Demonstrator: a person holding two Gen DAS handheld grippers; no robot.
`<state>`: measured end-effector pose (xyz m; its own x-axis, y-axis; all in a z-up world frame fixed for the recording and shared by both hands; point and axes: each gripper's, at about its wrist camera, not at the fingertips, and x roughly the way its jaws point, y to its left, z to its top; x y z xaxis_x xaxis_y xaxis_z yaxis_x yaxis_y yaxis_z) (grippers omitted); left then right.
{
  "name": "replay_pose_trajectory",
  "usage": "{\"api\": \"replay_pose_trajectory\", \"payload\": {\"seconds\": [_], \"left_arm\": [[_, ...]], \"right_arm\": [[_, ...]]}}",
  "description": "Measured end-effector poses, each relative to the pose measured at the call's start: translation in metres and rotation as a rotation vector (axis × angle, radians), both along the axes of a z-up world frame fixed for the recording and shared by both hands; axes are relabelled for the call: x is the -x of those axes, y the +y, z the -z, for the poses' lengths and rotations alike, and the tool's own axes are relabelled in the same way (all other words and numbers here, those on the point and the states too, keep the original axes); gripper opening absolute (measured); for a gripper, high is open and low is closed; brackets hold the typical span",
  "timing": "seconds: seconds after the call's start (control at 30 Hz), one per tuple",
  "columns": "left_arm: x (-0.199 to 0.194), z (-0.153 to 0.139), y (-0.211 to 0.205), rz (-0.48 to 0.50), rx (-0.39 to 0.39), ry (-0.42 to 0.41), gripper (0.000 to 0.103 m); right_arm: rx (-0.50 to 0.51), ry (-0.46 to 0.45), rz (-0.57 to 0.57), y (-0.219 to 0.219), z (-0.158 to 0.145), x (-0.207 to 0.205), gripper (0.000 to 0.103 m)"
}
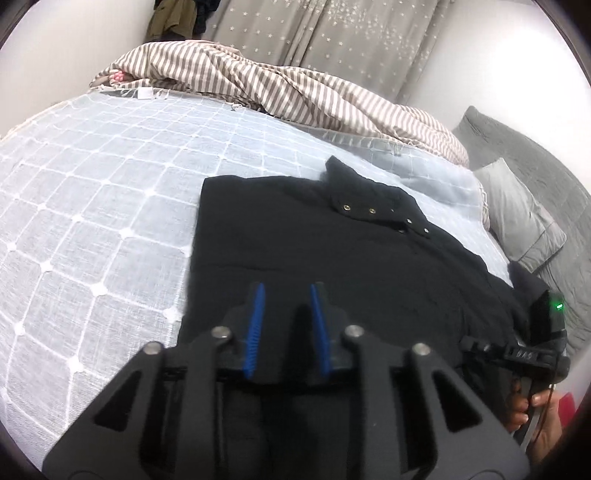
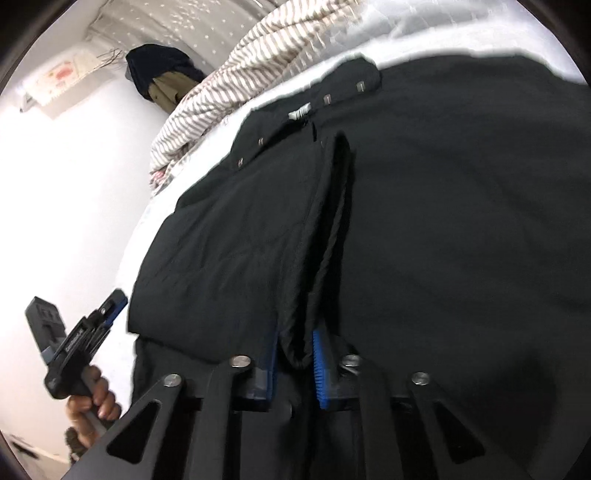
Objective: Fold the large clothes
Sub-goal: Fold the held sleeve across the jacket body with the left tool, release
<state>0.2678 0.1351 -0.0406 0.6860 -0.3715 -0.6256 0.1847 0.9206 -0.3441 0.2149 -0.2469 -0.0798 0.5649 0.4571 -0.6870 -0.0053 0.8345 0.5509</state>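
A black jacket (image 1: 332, 251) with metal snaps at its collar lies flat on the bed's pale blue checked cover (image 1: 92, 192). My left gripper (image 1: 287, 291) hangs over the jacket's near left part. Its blue pads stand a narrow gap apart, and black cloth behind them hides whether any cloth is pinched. From the right wrist view the left gripper (image 2: 118, 297) sits at the jacket's (image 2: 443, 221) left edge, held by a hand. My right gripper (image 2: 295, 350) is shut on a long fold of the jacket (image 2: 332, 229), likely a sleeve. That right gripper (image 1: 469, 343) shows at the jacket's near right side.
A brown-and-white striped blanket (image 1: 258, 85) is bunched along the far side of the bed. Grey pillows (image 1: 517, 221) lie at the right. A star-patterned curtain (image 1: 332, 33) and hanging clothes (image 1: 177, 18) are behind the bed. A white wall (image 2: 74, 184) runs beside it.
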Motion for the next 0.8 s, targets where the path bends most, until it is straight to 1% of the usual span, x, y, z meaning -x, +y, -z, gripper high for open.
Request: {"api": "replay_pose_trajectory", "payload": {"seconds": [0.07,0.13,0.17,0.23,0.3,0.33,0.4,0.47,0.53,0.6,0.63,0.67,0.7,0.77,0.8], "left_arm": [[0.002,0.001,-0.005,0.008,-0.005,-0.019,0.023],[0.002,0.005,-0.01,0.017,-0.017,-0.014,0.023],[0.003,0.011,-0.011,0.02,-0.025,0.006,0.023],[0.0,0.025,-0.018,0.028,-0.055,0.069,0.023],[-0.002,0.036,-0.021,0.03,-0.082,0.103,0.023],[-0.001,0.04,-0.024,0.034,-0.092,0.109,0.023],[0.0,0.041,-0.025,0.034,-0.1,0.106,0.023],[0.003,0.039,-0.026,0.028,-0.101,0.107,0.023],[0.006,0.037,-0.025,0.022,-0.096,0.109,0.023],[0.01,0.033,-0.023,0.021,-0.094,0.114,0.023],[0.012,0.029,-0.023,0.02,-0.094,0.117,0.025],[0.016,0.026,-0.023,0.021,-0.097,0.119,0.031],[0.02,0.022,-0.024,0.02,-0.099,0.121,0.036],[0.03,0.01,-0.024,0.007,-0.095,0.111,0.066],[0.033,0.005,-0.024,0.001,-0.094,0.104,0.07]], "right_arm": [[0.038,-0.131,0.01,0.004,-0.026,0.004,0.011],[0.081,-0.212,0.035,0.004,-0.045,0.009,0.011],[0.116,-0.235,0.049,0.003,-0.05,0.011,0.011],[0.18,-0.222,0.062,0.002,-0.046,0.005,0.011],[0.215,-0.167,0.066,0.001,-0.03,-0.003,0.011],[0.234,-0.132,0.065,0.001,-0.02,-0.007,0.011],[0.268,-0.075,0.053,-0.003,-0.001,-0.009,0.012],[0.291,-0.078,0.052,-0.003,0.002,-0.007,0.013],[0.334,-0.063,0.063,-0.004,-0.002,-0.004,0.017],[0.36,-0.053,0.076,-0.009,-0.007,0.002,0.025],[0.359,-0.04,0.088,-0.015,-0.009,0.007,0.031],[0.35,-0.031,0.103,-0.022,-0.013,0.012,0.038],[0.339,-0.026,0.114,-0.029,-0.018,0.02,0.041],[0.329,-0.021,0.15,-0.043,-0.026,0.028,0.063],[0.323,-0.029,0.177,-0.054,-0.033,0.035,0.067]]}}
